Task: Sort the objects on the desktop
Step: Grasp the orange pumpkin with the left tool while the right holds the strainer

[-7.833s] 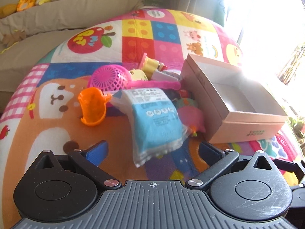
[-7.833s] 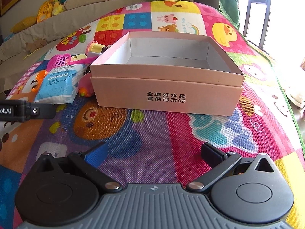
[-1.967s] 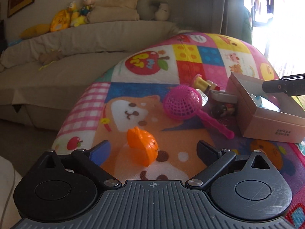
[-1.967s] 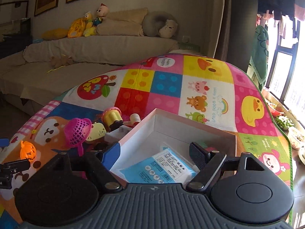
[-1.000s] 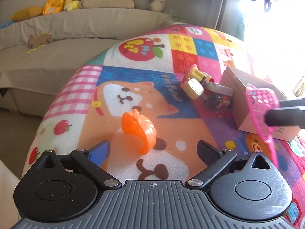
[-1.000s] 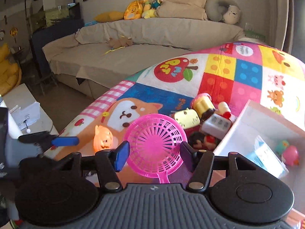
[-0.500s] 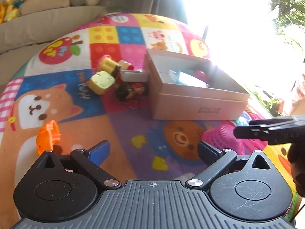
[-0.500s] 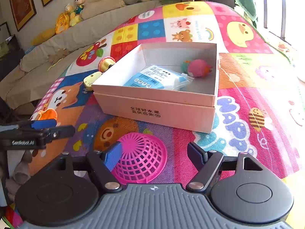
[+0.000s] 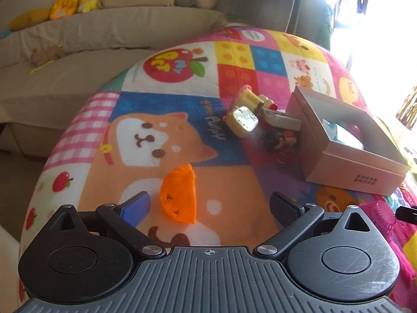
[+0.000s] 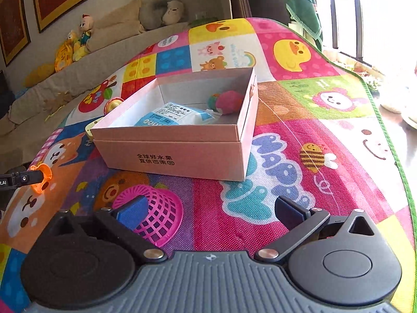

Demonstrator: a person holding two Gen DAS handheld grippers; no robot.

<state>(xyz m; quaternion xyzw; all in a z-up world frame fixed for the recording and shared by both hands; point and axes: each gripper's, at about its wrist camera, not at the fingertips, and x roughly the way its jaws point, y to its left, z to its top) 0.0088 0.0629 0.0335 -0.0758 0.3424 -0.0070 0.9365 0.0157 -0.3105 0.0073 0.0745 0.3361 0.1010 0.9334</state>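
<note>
The left gripper (image 9: 209, 203) is spread wide at the bottom of its frame, holding nothing, with an orange toy (image 9: 179, 193) lying on the play mat (image 9: 146, 109) between its fingers, nearer the blue-padded left one. The right gripper (image 10: 211, 211) is also wide open and empty. A pink mesh scoop (image 10: 156, 211) lies dome-up on the mat just beside and partly behind its left finger.

Only the right view looks down into the cardboard box (image 10: 182, 154) at frame centre — a blue packet (image 10: 169, 117) and a pink plush toy (image 10: 230, 100) lie inside. Only the left view shows the cluster of small toys (image 9: 260, 120) against the box's far side, upper right of centre.

A second ago the scoop was clamped between the right fingers — now it is released on the mat in front of the box.
</note>
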